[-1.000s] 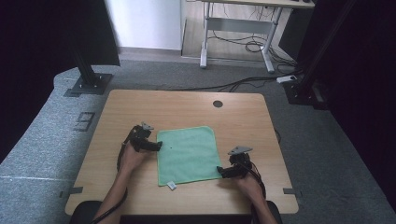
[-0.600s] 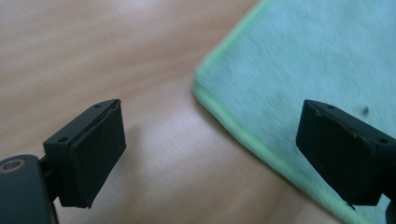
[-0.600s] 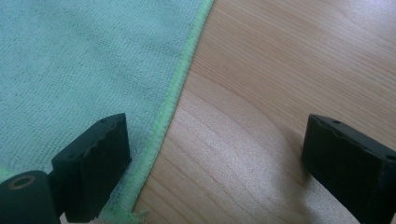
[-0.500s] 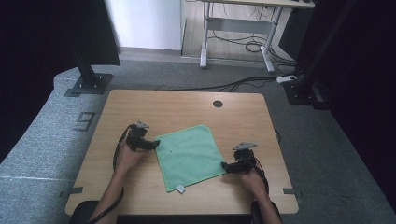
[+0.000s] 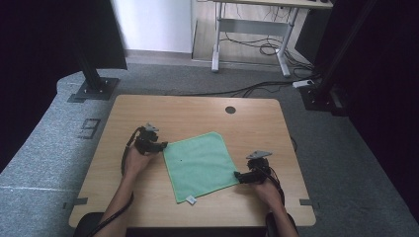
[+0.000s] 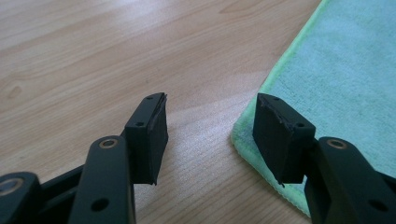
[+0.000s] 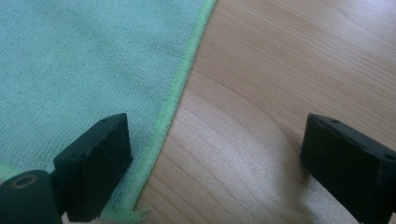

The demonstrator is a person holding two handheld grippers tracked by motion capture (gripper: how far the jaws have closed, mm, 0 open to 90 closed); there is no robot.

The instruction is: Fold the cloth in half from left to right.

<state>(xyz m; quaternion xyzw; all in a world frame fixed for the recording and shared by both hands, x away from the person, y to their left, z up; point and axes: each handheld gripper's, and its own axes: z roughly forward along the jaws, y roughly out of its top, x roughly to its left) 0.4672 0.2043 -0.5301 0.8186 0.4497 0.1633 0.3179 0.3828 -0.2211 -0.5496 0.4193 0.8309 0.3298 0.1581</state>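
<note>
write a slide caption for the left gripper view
Left gripper open at a corner of the green cloth on the wooden table.

Tabletop [image 5: 197, 113] evenly lit from above in high view; surrounding room left dim, dark panels at both sides. Soft sheen seen on wood in both gripper views. Faint shadows cast under jaws. Near jaws slightly blurred; cloth [image 6: 345, 70] weave rendered sharp. Mild grain throughout high view.

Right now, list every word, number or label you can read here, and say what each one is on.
"9": grey mark on the floor mat, left of the table.
White tag on the green cloth corner: too small to read.
Nothing else readable.
</note>
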